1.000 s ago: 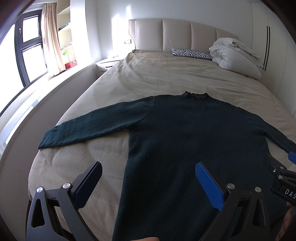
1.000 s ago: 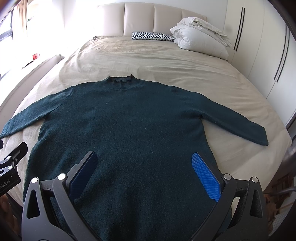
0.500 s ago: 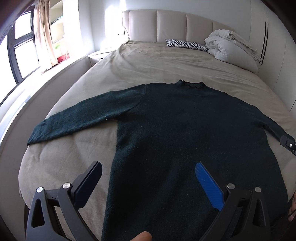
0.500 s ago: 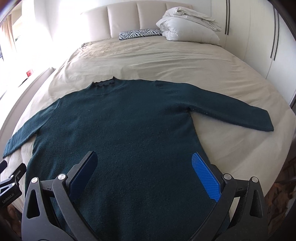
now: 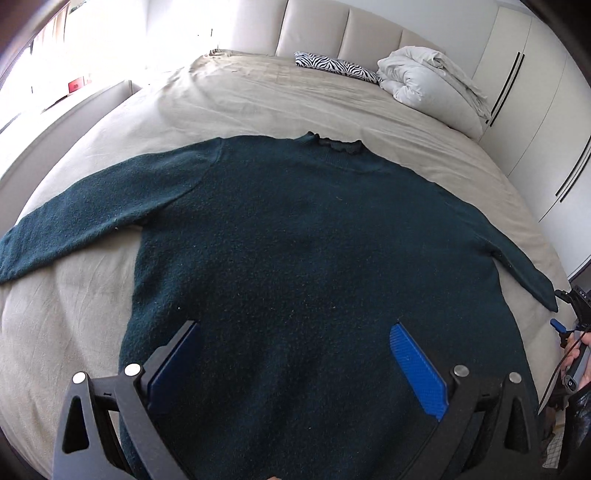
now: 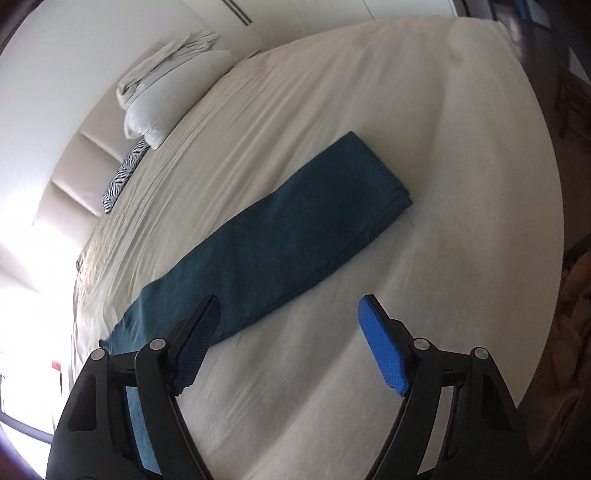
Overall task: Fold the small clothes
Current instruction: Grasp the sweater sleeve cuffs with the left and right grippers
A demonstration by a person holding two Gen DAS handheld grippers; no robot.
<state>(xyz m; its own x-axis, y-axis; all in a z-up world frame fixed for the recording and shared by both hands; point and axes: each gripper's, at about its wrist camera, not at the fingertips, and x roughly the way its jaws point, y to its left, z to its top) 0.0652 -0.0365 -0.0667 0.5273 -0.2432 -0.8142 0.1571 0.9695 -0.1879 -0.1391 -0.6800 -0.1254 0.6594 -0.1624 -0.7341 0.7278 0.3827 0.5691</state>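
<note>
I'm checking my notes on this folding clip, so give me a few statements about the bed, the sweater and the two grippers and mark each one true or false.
1. The dark teal knit sweater lies flat on the beige bed sheet with both sleeves spread out. True.
2. The left gripper is clamped on the hem. False: its jaws stand open above the sweater's body.
3. A zebra-print pillow lies near the padded headboard. True.
4. The right gripper holds the sleeve cuff. False: its jaws are closing with only sheet between them, the sleeve beside one finger.
</note>
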